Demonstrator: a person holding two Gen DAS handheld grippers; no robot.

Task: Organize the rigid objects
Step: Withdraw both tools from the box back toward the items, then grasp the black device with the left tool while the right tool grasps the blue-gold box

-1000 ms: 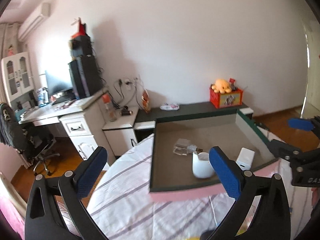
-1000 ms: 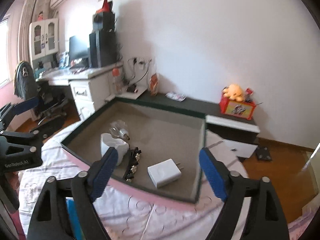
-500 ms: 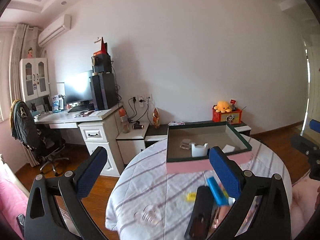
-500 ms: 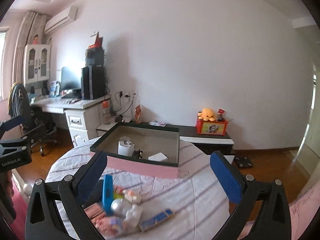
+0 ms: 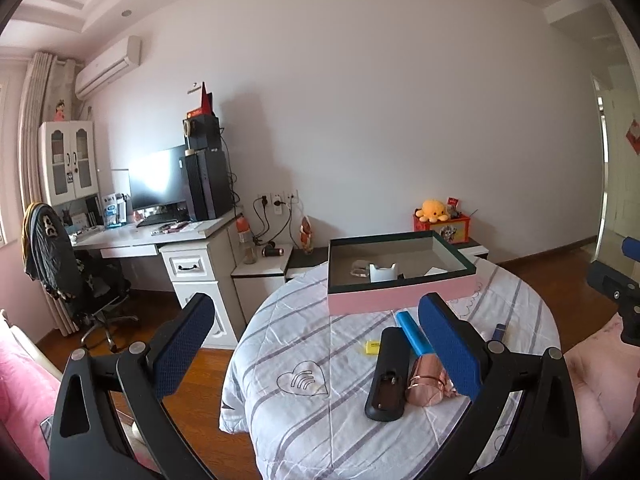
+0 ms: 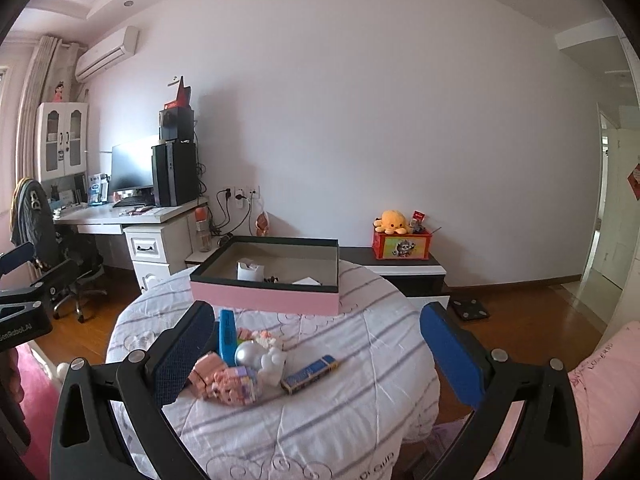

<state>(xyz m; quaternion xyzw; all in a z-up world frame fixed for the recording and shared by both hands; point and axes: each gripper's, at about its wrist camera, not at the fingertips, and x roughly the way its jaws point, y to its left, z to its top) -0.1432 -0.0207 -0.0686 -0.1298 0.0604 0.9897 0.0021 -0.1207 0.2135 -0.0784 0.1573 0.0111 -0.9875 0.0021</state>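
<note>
Two grippers, left gripper (image 5: 316, 338) and right gripper (image 6: 316, 346), both spread wide, nothing between pads; right jaws just finished opening. Pink tray (image 6: 264, 300) at far side of round table (image 6: 360, 360), holding white cup (image 6: 250, 271), charger, small items. Loose stock near edge: black remote (image 5: 388, 374), blue tube (image 5: 414, 334), rose-gold cylinder (image 5: 426, 382), yellow eraser (image 5: 372, 347), silver ball (image 6: 249, 354), pink blocks (image 6: 224, 380), blue box (image 6: 310, 368).

Next pick, judged: choose outermost piece, approach low, clamp across narrow width, avoid neighbours.

Change: both grippers withdrawn from over tray to near edge.
</note>
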